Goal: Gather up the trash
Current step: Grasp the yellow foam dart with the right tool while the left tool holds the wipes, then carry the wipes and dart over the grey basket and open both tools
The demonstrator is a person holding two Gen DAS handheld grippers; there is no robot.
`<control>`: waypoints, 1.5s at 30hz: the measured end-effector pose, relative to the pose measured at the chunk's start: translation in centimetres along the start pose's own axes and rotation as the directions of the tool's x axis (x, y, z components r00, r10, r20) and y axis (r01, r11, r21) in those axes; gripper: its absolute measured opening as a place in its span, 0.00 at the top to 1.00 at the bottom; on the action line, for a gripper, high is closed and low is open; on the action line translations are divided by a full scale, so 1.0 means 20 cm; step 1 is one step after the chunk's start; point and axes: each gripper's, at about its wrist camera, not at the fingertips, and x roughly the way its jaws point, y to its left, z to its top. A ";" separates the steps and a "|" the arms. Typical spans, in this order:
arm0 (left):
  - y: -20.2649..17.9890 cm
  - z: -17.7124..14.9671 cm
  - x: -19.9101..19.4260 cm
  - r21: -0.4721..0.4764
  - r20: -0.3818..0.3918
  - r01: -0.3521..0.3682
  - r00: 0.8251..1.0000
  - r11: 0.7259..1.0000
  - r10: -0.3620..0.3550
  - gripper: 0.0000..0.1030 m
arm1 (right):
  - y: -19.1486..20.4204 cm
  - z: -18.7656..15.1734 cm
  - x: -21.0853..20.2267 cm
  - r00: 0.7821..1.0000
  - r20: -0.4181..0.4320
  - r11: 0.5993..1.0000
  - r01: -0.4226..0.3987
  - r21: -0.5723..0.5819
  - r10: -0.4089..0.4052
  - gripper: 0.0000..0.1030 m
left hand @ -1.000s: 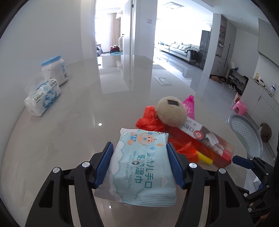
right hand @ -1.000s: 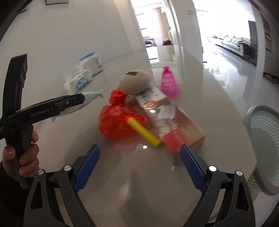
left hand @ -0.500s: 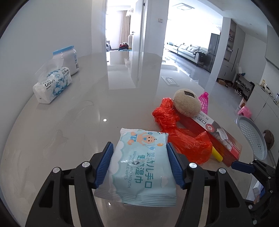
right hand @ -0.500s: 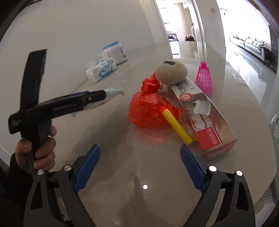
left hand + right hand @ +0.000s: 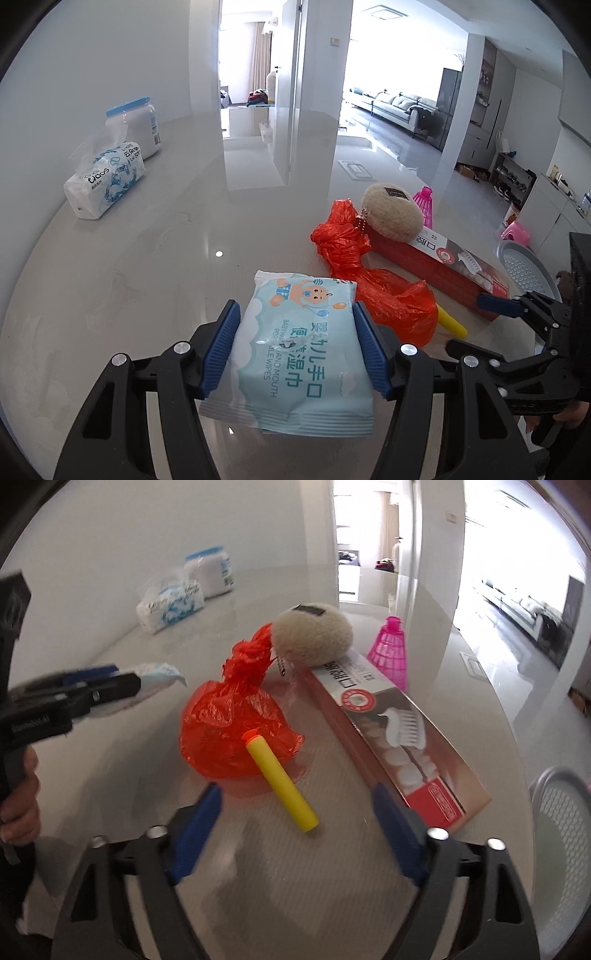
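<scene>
The left tool (image 5: 297,345) is clamped on a pack of baby wipes (image 5: 301,343) and holds it above the bench (image 5: 147,258). The blue pads press only the two long sides of the soft pack, so it could slide out if the hand tilts or shakes.

The right tool (image 5: 295,834) is closing, with nothing yet between its pads; it hangs over the near end of a yellow foam dart (image 5: 282,781). The dart lies on the bench with its orange tip against a red plastic bag (image 5: 232,734), just beside a long red toothpaste box (image 5: 399,738).

Several things could go wrong here, in my judgement. The dart is round and light, so if the pads touch it off-centre it may roll away or shoot out. The right pad stands very near the box and may push it, and then the woolly ball (image 5: 314,635) leaning on the box could roll off. The thin bag could also be caught together with the dart.
</scene>
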 end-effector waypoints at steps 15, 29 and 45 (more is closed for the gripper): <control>-0.01 0.00 -0.04 0.004 0.009 -0.012 1.000 1.000 0.012 0.41 | 0.12 0.03 0.07 0.998 -0.041 0.993 -0.042 -0.110 0.037 0.89; -0.19 0.02 -0.14 0.055 0.034 0.039 0.999 0.998 -0.041 0.41 | -0.02 -0.14 -0.21 0.997 0.069 0.998 -0.028 0.060 0.023 0.89; -1.01 0.11 -0.12 0.251 0.034 0.266 0.959 0.931 -0.283 0.41 | -0.63 -0.49 -0.66 0.955 0.148 0.898 0.180 0.402 -0.258 0.89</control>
